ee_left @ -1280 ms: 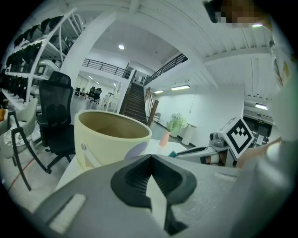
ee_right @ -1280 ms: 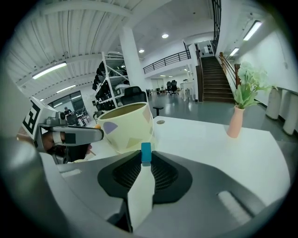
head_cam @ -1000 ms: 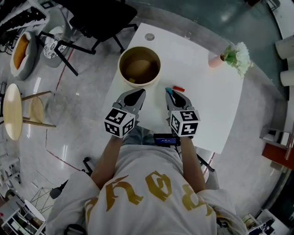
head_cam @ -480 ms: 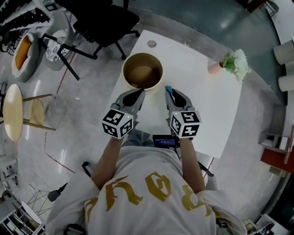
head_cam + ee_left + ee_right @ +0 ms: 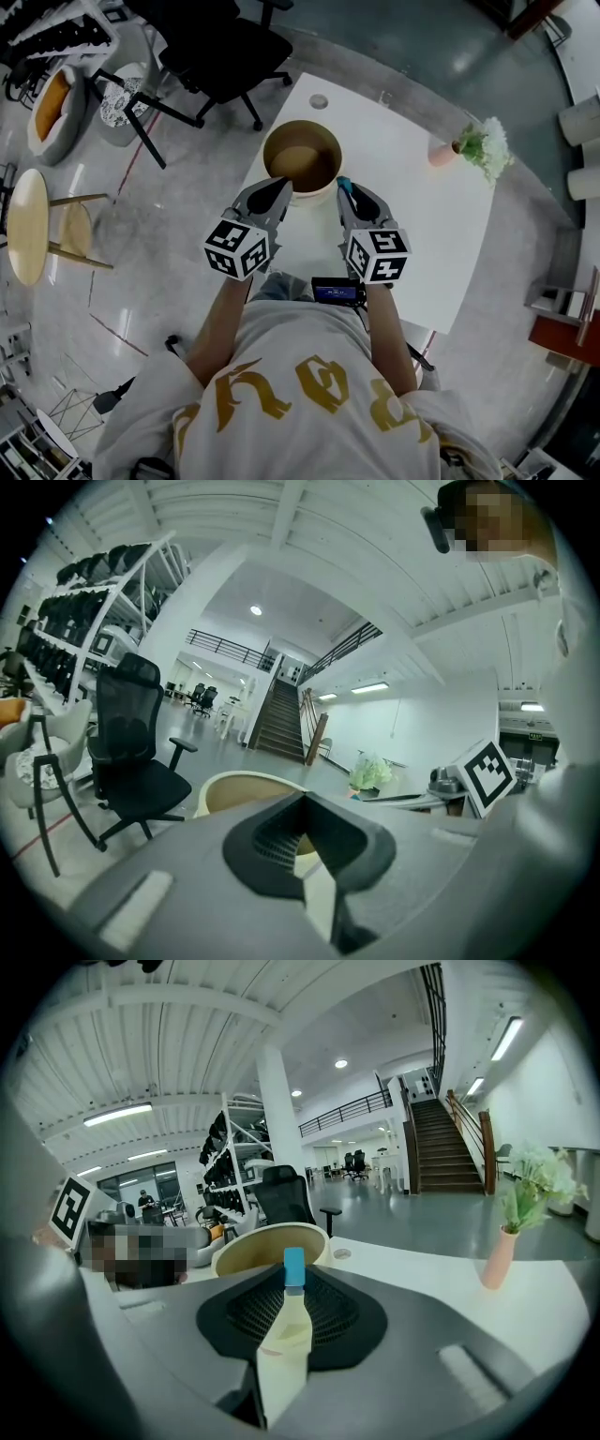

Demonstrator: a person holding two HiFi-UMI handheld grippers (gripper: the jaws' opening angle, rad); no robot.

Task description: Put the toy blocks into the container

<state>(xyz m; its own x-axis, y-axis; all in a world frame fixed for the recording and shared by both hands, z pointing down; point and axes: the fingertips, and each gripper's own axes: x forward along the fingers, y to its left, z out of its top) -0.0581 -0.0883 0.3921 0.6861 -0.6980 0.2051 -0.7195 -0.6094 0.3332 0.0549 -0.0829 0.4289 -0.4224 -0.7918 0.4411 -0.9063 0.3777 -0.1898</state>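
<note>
A round beige container stands on the white table; it also shows in the right gripper view and the left gripper view. My right gripper is shut on a small blue block, just right of the container's near rim. In its own view the blue block sticks up between the right gripper's tips. My left gripper hangs at the container's near left rim, and in its own view the left gripper has its jaws closed with nothing between them.
A pink vase with white flowers stands at the table's far right and is seen in the right gripper view as the vase. A black office chair sits beyond the table. A small round disc lies behind the container.
Both grippers have moved closer to the container, the right one carrying the blue block. A red block seen beside the right gripper one second ago is out of sight.
</note>
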